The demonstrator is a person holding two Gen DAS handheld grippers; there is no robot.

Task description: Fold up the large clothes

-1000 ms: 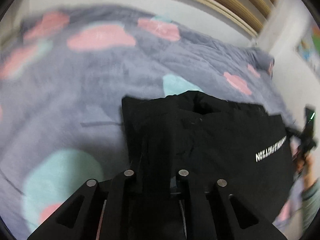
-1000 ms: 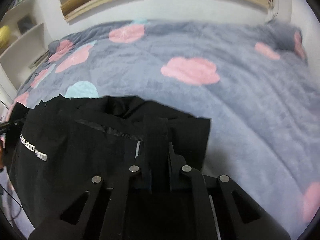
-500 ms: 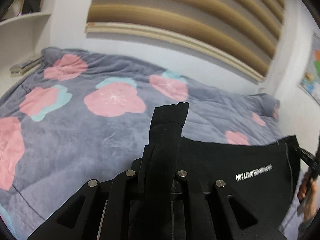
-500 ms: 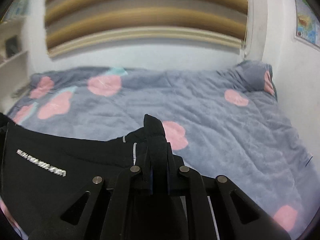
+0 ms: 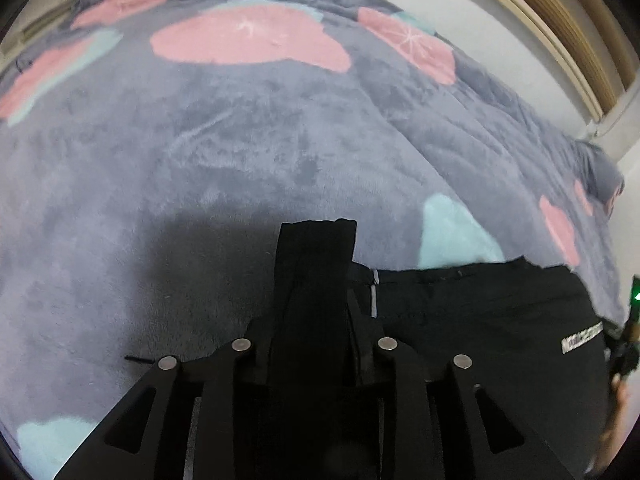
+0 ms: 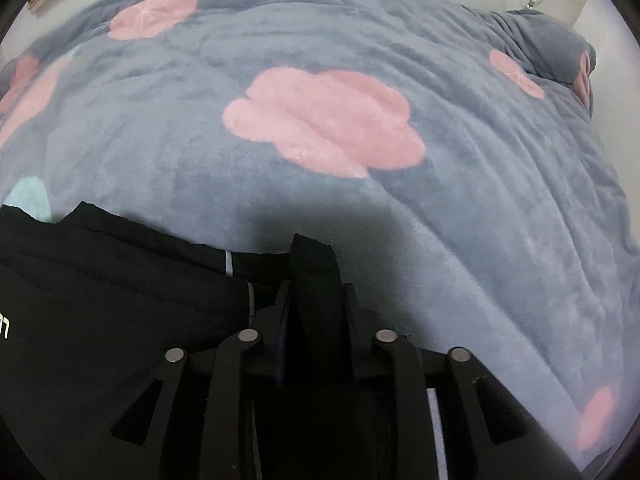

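Observation:
A large black garment (image 5: 488,320) with small white lettering hangs stretched between my two grippers just above the bed. My left gripper (image 5: 316,304) is shut on one corner of it; a bunched tab of black cloth sticks up between the fingers. My right gripper (image 6: 316,300) is shut on the other corner of the garment (image 6: 120,300), with cloth poking up the same way. The garment spreads right in the left wrist view and left in the right wrist view. Its lower part is hidden below both views.
A grey fleece blanket (image 5: 240,152) with pink and pale blue flower patches covers the bed (image 6: 440,208) below and ahead of both grippers. A white wall and wooden slats (image 5: 560,20) lie beyond. A pillow lump (image 6: 552,52) sits at the far right corner.
Both grippers have tipped down and forward toward the blanket, still holding the garment. The wall and slats seen half a second ago have slid out of view.

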